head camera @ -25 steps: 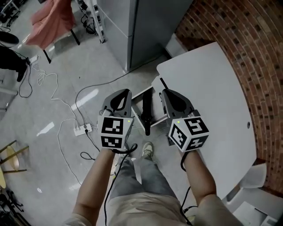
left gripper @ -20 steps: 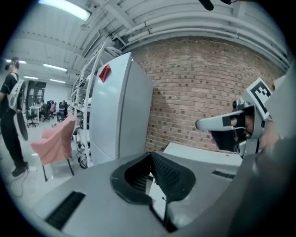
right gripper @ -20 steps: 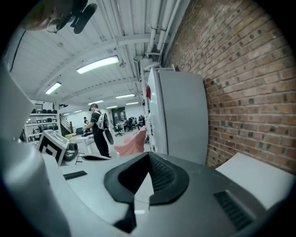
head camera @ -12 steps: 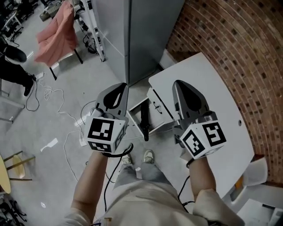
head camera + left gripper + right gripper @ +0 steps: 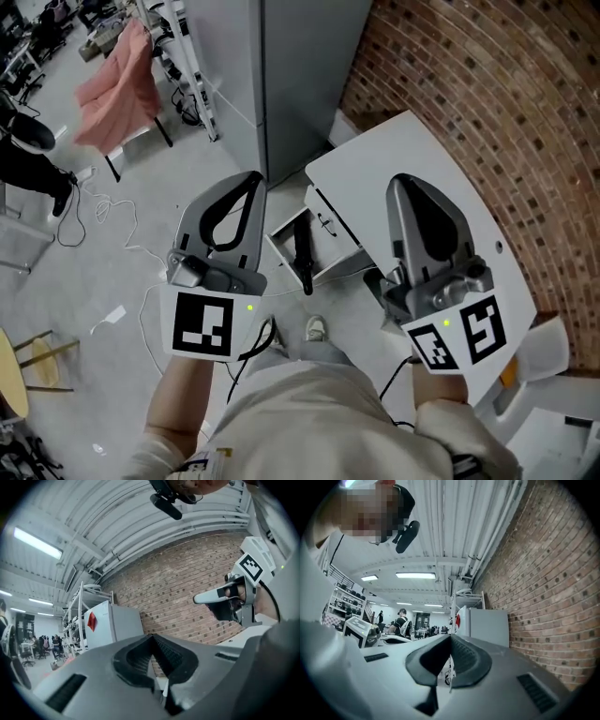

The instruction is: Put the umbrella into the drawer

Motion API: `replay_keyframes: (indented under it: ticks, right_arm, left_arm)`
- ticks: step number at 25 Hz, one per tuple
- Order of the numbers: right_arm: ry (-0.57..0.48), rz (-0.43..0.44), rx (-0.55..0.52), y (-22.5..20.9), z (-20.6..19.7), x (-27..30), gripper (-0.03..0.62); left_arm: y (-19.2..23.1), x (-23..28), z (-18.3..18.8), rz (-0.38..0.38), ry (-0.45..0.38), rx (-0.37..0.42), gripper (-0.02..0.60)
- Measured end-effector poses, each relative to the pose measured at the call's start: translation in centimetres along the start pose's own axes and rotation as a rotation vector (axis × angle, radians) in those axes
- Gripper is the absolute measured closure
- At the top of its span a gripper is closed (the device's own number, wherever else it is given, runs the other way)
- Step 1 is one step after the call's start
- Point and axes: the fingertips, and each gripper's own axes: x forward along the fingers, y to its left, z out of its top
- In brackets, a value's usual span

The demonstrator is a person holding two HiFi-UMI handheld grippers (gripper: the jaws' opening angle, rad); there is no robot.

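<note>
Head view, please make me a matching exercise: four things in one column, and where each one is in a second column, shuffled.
Things:
1. black folded umbrella
2. pink cloth
3. white sneaker
4. tall grey cabinet

Places:
A. on the grey floor, just below the drawer in the picture
B. lying inside the open white drawer
C. hanging at the upper left
D. standing at top centre, beside the brick wall

Pairs: 1-B, 2-C, 3-A, 4-D

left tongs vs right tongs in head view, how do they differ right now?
The left tongs hang over grey floor; the right tongs over the white desk. The left marker cube shows one face, the right marker cube two. Both tongs are shut and empty.
</note>
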Motion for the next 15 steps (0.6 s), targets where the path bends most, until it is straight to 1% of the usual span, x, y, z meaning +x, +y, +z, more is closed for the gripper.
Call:
replay_keyframes:
  ticks: [5,7,10,15]
  right_arm:
    - [-0.025,0.044,-0.005,2.2,1.5,-2.2,0.586]
    - [-0.027,0.046,0.009,2.7,1.4,-2.8,0.586]
    - [-0.016,0.05,0.019,3.4,0.8,-3.5,0.586]
    - [0.033,0.067,0.032,4.0,-1.1,-4.3,0.586]
  left_arm:
    - [-1.9,-3.3,1.7,-0.005,0.018,0.09,0.575]
    - [-2.6,-4.2,2.0,-0.022,0.016,0.098,0.574]
    - [-3.2,-5.1,1.9,-0.039,0.022,0.078,0.575]
    - [-3.9,-6.1,0.8,-0.056,0.025,-0.005,0.575]
